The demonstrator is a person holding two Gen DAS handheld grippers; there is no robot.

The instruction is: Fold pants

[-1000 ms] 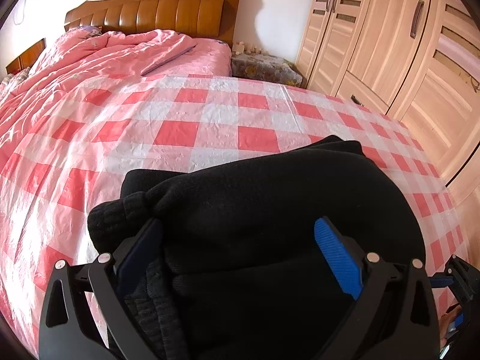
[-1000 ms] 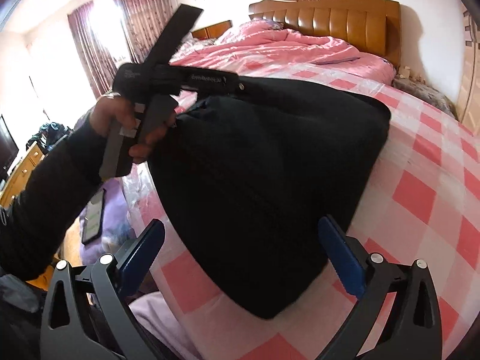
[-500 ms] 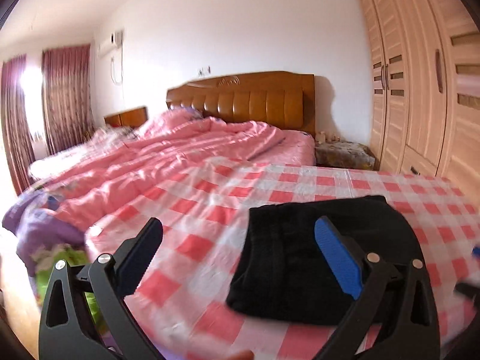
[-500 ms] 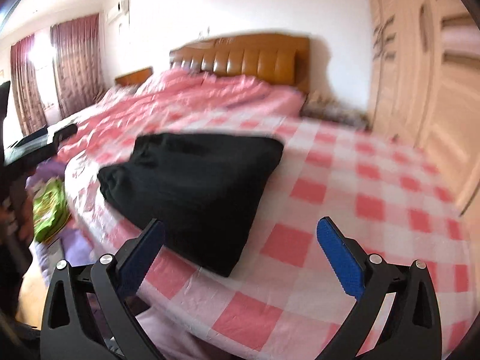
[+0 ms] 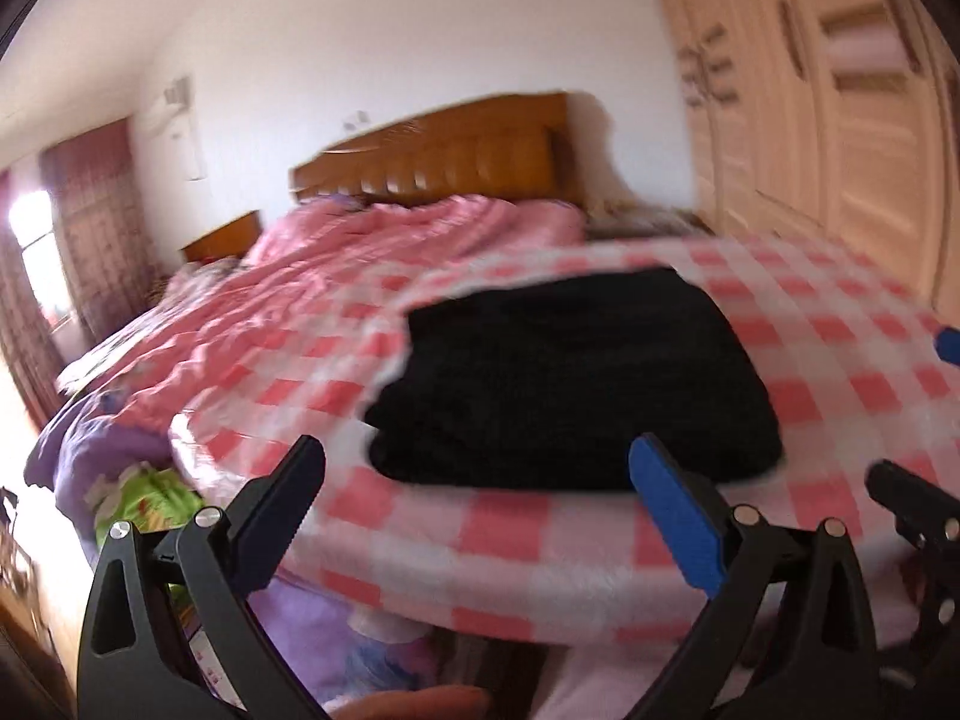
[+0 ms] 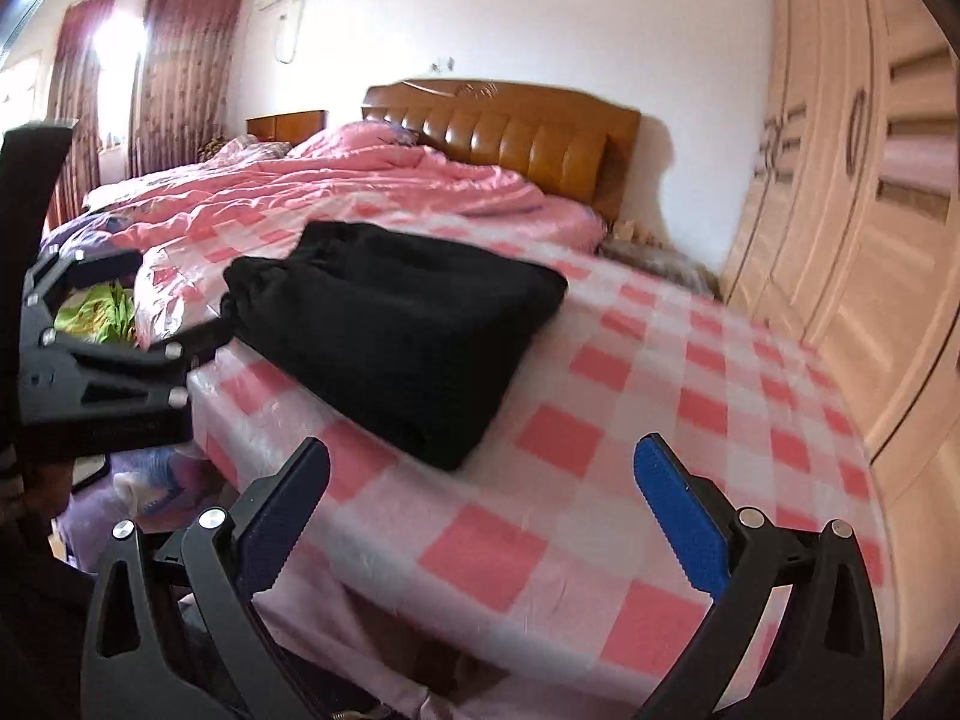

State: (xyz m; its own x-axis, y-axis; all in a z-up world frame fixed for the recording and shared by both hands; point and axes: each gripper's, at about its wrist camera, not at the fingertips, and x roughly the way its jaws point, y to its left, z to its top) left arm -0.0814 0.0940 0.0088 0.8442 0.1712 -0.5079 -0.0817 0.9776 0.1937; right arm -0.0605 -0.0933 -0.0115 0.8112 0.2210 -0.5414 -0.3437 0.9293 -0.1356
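The black pants (image 5: pixel 570 384) lie folded in a compact block on the pink-and-white checked sheet (image 5: pixel 840 360), near the bed's foot edge. In the right wrist view the same folded pants (image 6: pixel 396 330) sit left of centre. My left gripper (image 5: pixel 477 486) is open, held back from the bed edge, with nothing between its fingers. My right gripper (image 6: pixel 480 492) is also open and empty, off the bed's edge. The left gripper's black frame (image 6: pixel 102 372) shows at the left of the right wrist view.
A crumpled pink duvet (image 6: pixel 360 180) covers the far half of the bed below a wooden headboard (image 6: pixel 516 132). Light wooden wardrobes (image 6: pixel 870 180) line the right wall. Purple and green bedding (image 5: pixel 120 480) lies low at the left. Curtained windows (image 6: pixel 168 72) stand far left.
Both grippers let go of the pants and pulled back from the bed. The pants, held up a second ago, now lie folded flat on the checked sheet.
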